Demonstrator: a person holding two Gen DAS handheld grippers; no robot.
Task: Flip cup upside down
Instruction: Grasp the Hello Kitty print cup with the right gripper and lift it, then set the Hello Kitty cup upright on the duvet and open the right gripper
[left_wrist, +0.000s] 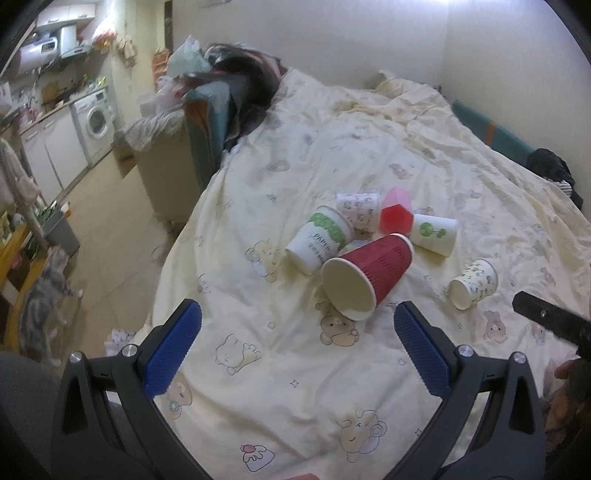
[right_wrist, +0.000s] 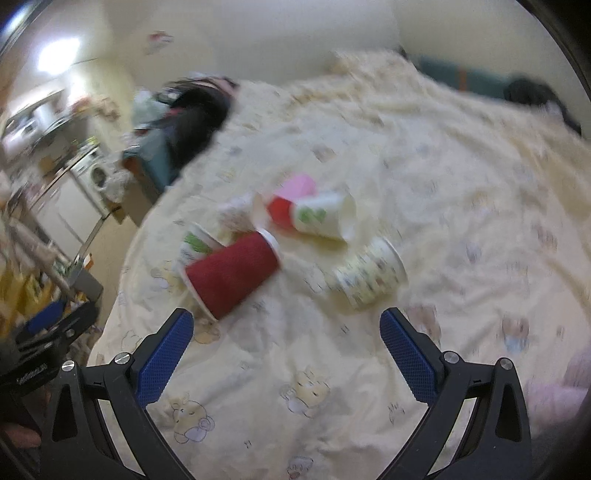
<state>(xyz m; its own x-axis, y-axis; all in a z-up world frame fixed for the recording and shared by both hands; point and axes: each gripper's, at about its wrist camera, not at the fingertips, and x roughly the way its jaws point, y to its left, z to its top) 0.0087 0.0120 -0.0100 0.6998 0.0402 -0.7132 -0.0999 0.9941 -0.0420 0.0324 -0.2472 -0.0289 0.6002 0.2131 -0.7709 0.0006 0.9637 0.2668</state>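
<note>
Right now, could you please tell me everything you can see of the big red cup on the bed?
The red cup looks like ribbed paper, dark red outside and plain cream inside, apparently empty. It lies on its side on the bear-print quilt, its open mouth toward the left gripper. Its base end rests against the white-and-green paper cup. Neither gripper touches it.

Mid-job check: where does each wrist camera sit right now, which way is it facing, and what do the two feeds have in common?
Left wrist: behind the open left gripper, over the bed's near edge, facing the red cup lying on its side; the right gripper's black tip shows at right.
Right wrist: behind the open right gripper, blurred, facing the patterned cup; the left gripper shows at far left.
Shared: the cup pile, the quilt, the washing machine.
</note>
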